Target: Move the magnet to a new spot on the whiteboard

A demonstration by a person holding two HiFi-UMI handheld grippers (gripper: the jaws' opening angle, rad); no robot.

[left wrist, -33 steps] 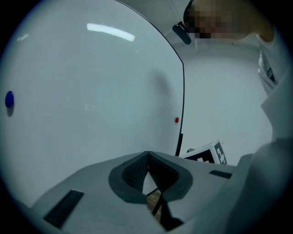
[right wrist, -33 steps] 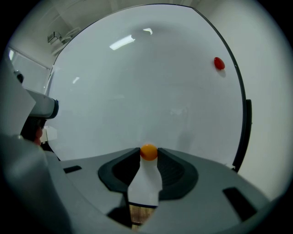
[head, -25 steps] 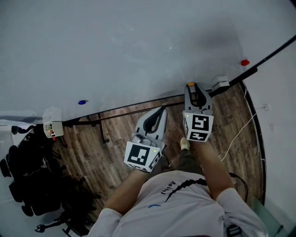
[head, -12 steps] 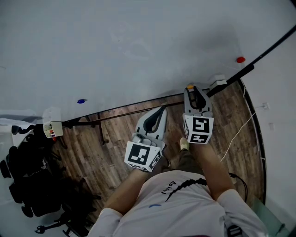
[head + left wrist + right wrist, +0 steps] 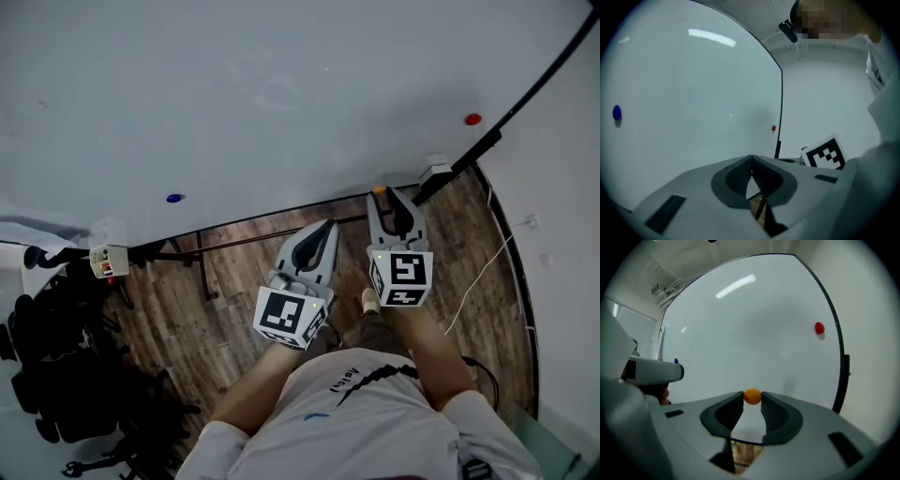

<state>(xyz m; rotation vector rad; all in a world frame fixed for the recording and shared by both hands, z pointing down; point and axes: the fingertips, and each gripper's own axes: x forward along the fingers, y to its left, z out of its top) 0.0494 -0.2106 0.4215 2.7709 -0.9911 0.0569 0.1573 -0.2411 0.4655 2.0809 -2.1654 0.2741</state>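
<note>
The right gripper pinches the orange magnet between its jaw tips in front of the whiteboard, a red magnet up and right of those jaws, while the left gripper has its jaws pressed together, holding nothing

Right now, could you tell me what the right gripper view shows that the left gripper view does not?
Only the right gripper view shows the orange magnet, clamped between the right gripper's jaw tips. Only the left gripper view shows the left gripper's jaws, which are together with nothing between them. Both show the whiteboard and the red magnet near its right edge.
</note>
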